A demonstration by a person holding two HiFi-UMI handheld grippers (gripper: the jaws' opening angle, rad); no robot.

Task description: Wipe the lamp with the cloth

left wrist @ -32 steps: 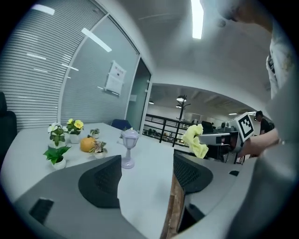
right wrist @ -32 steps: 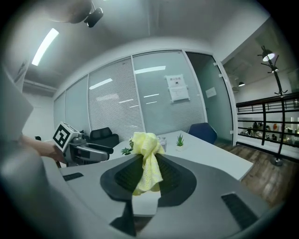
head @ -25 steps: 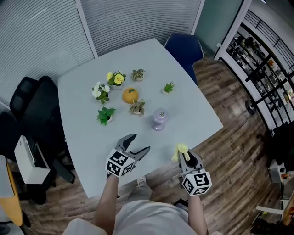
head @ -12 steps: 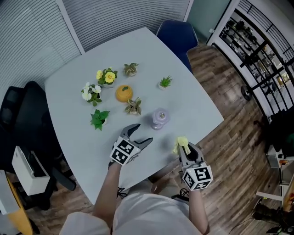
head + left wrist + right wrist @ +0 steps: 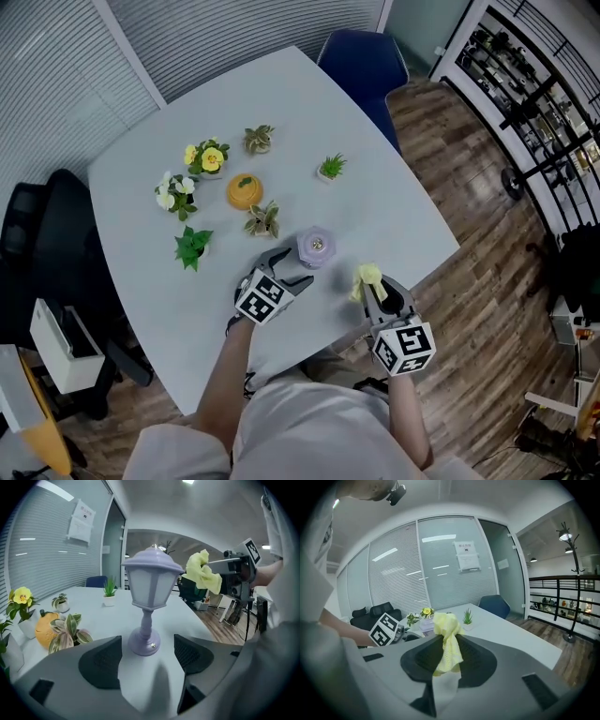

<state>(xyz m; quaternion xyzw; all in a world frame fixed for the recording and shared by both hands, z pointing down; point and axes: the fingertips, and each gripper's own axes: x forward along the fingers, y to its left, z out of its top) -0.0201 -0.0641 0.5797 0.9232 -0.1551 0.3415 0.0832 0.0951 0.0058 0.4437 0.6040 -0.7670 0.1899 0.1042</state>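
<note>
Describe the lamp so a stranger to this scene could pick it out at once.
Start at the pale grey table and find the small potted plants near its middle. Just ahead of the left gripper stands the lamp: the only lilac, lantern-shaped thing, without leaves.

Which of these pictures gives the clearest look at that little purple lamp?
The left gripper view: the lamp stands close and whole, shade to base. The head view shows it small, from above. In the right gripper view the cloth mostly hides it.

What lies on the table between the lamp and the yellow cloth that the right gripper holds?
Nothing: the head view shows only bare table between the lamp and the cloth.
</note>
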